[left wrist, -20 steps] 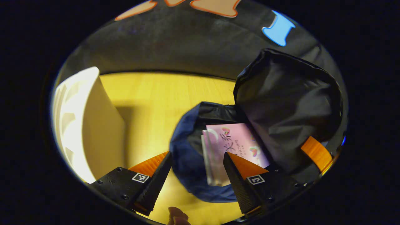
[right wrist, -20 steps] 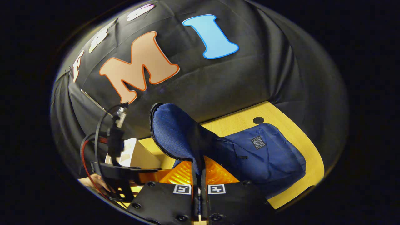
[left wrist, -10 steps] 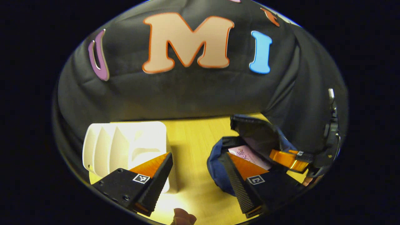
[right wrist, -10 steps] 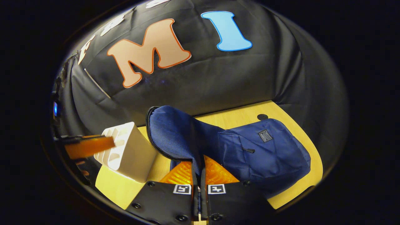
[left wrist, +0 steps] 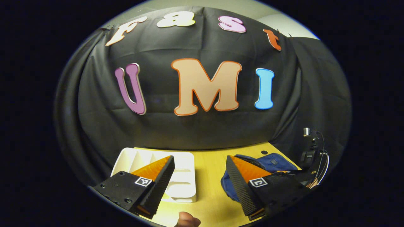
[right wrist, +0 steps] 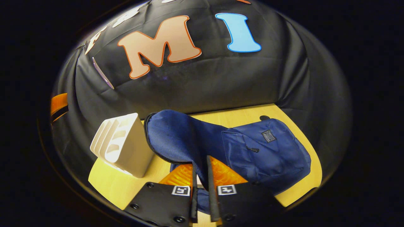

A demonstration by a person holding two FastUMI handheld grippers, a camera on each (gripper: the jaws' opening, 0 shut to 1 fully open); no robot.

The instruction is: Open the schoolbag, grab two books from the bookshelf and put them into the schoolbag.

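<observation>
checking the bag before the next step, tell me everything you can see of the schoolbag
The schoolbag is dark blue fabric and lies on the yellow wooden table beside the white bookshelf. Its zip-edged flap stands raised, its edge between the right gripper fingers, which are slightly parted. The front pocket carries a small dark patch and a zip pull. The left gripper is open and apart from it.

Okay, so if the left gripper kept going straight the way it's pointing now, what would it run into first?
Probably nothing close. The left gripper is open and points between the white slotted bookshelf and the dark blue fabric schoolbag, over bare yellow wooden table. Beyond that is the black cloth wall, though depth is unclear.
</observation>
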